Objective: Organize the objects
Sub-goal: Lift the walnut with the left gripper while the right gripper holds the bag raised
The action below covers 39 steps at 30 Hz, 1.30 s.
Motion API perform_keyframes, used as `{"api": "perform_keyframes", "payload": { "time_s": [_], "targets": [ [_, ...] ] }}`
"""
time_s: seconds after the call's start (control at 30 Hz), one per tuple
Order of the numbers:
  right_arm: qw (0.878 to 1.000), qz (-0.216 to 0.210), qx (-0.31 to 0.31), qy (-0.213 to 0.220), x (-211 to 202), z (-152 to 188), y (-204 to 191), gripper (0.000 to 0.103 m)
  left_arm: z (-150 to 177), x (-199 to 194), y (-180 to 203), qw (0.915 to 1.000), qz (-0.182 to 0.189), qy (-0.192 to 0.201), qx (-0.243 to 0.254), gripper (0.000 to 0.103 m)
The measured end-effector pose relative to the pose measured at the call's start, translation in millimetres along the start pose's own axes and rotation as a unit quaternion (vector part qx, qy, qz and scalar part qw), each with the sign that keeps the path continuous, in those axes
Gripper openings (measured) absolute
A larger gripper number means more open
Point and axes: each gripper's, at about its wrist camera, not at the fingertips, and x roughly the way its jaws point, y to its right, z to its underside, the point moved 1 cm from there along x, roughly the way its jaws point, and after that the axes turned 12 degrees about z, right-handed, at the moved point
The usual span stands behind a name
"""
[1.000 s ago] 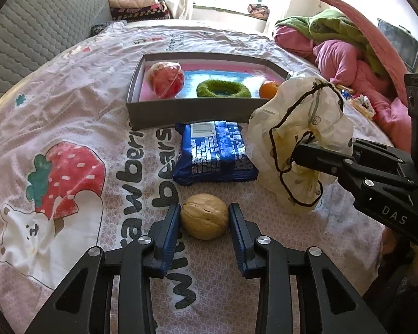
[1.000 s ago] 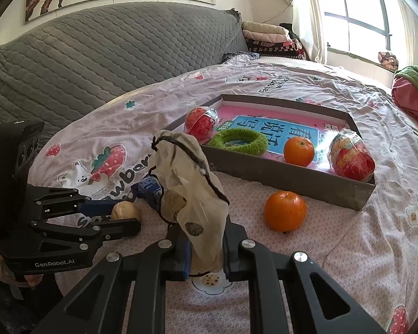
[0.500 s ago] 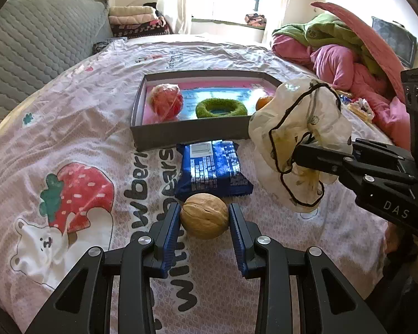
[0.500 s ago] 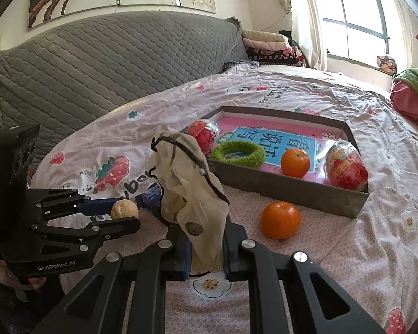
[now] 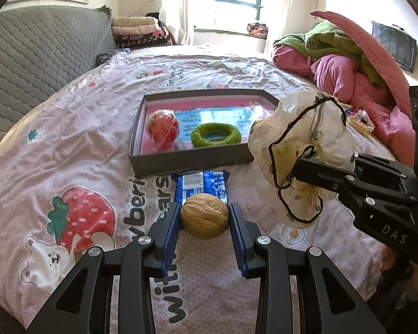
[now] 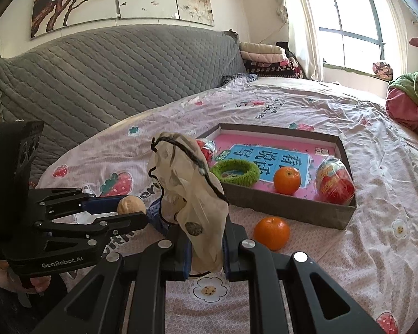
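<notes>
1. The left gripper [image 5: 204,220], black with ribbed blue pads, is clamped on a walnut [image 5: 204,216], tan, round and wrinkled with a seam across it.
2. The right gripper [image 6: 206,253] is pinched tight on a thin, crinkly cream bag [image 6: 191,194] edged with black cord; the bag stands up limp from the jaws.
3. The walnut sits between the left pads, held above a glossy blue packet [image 5: 200,185] that lies just before the tray [image 5: 192,161].
4. The tray is a shallow grey box with a pink lining. Left to right it holds a red wrapped ball [image 6: 204,149], a fuzzy green ring [image 6: 235,171], an orange [image 6: 287,180] and a second wrapped ball [image 6: 334,181].
5. Another orange [image 6: 271,233] rests on the sheet near the tray's front wall.
6. The bed sheet [image 5: 78,128] is pale pink, creased, printed with strawberries and bears. A grey quilted headboard [image 6: 111,75] stands at the left, a bright window [image 6: 351,19] behind, heaped pink and green bedding [image 5: 345,64] at the right.
</notes>
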Motion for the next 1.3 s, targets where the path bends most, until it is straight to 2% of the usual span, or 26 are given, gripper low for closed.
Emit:
{"api": "perform_keyframes", "payload": {
  "time_s": [0.83,1.3],
  "targets": [
    [0.998,0.022,0.015,0.061,-24,-12,11,0.017,-38,-1,3,0.9993,0.007,0.036,0.000,0.036],
    [0.996,0.024,0.041,0.070,-25,-15,25,0.017,-45,11,4,0.9991,0.020,0.037,0.004,0.036]
  ]
}}
